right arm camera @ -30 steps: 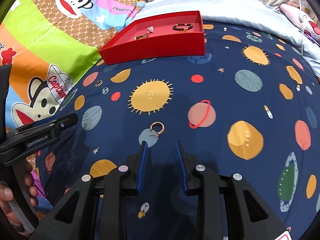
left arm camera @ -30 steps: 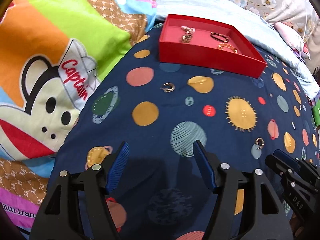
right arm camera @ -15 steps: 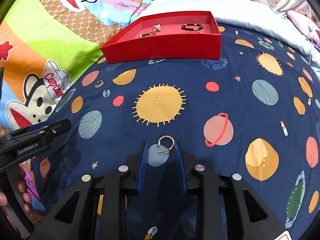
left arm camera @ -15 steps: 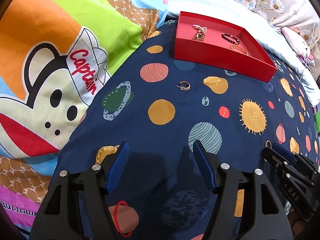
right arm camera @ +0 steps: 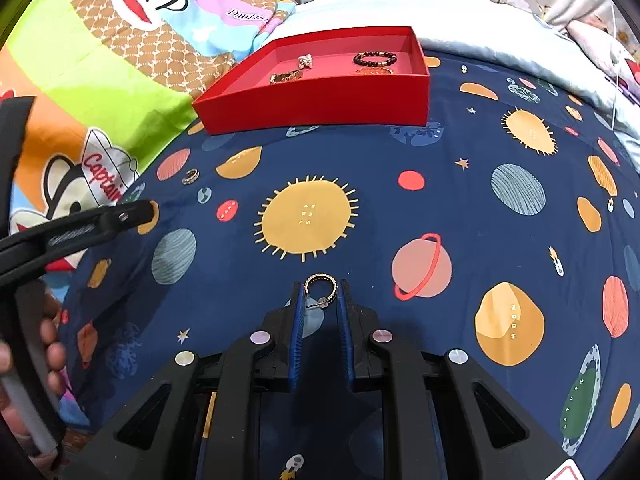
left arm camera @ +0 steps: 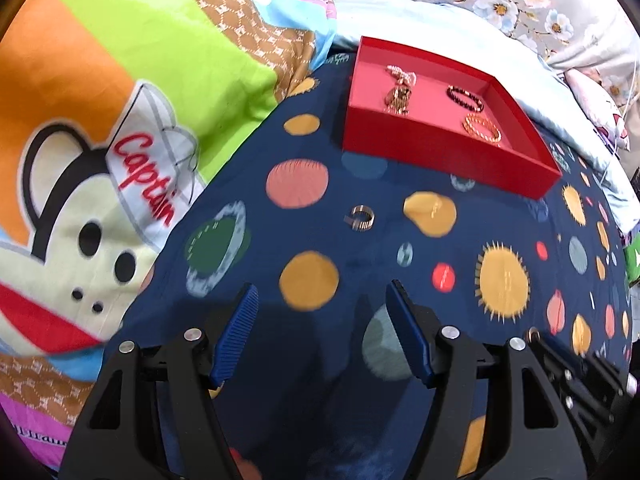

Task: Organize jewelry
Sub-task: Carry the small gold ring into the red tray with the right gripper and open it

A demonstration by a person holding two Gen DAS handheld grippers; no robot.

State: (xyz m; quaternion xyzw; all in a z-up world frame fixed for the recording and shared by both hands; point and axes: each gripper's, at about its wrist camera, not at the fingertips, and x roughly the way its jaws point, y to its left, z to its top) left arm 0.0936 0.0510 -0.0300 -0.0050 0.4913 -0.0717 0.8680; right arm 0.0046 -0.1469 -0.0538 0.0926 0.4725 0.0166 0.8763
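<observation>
The gold beaded bracelet sits half hidden behind the red cardboard tray's front wall; the left-wrist view is motion-blurred.

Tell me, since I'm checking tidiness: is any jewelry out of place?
Yes. Two hoop earrings lie on the bedspread outside the red tray: one ahead of the left gripper, another between the right gripper fingers.

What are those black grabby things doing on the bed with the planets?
Someone is tidying jewelry into a red box on the planet blanket. The right gripper has its blue fingers on either side of a small gold earring, ready to pinch it; whether they already touch it is unclear. The left gripper is wide open and holds nothing, with another earring lying ahead of it. Bracelets and other pieces already sit in the box.
</observation>
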